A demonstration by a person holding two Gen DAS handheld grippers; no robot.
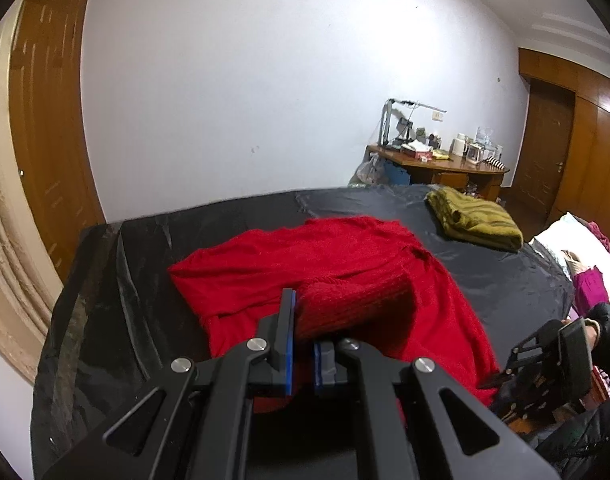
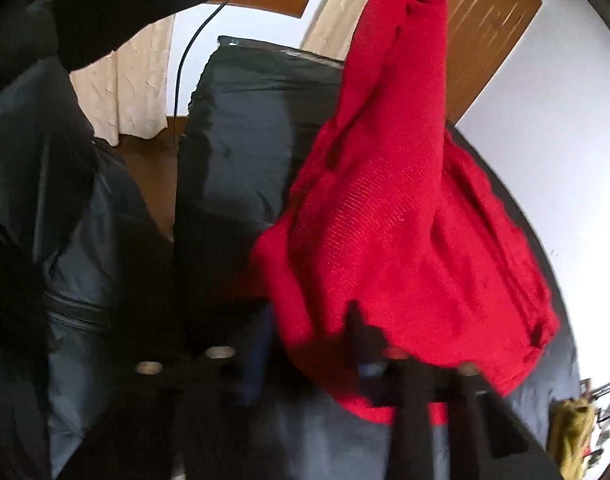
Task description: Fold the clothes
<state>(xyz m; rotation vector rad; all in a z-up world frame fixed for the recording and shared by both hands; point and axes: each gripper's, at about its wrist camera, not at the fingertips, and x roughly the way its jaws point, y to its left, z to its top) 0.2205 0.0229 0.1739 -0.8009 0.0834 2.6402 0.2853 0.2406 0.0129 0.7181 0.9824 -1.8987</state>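
A red knit sweater lies partly spread on the black-covered bed. My left gripper is shut on a bunched ribbed part of the sweater and holds it lifted above the bed. In the right wrist view the sweater hangs stretched from the left gripper at the top down to my right gripper. The view is blurred and the right fingers are dark; the cloth drapes over one finger, so its grip is unclear. The right gripper also shows in the left wrist view at the sweater's near right edge.
A folded olive-green garment lies on the bed's far right. A cluttered wooden desk stands behind the bed. White bedding and pink clothes lie at the right. Curtain and wooden doors are at the left. My dark jacket sleeve fills the right wrist view's left side.
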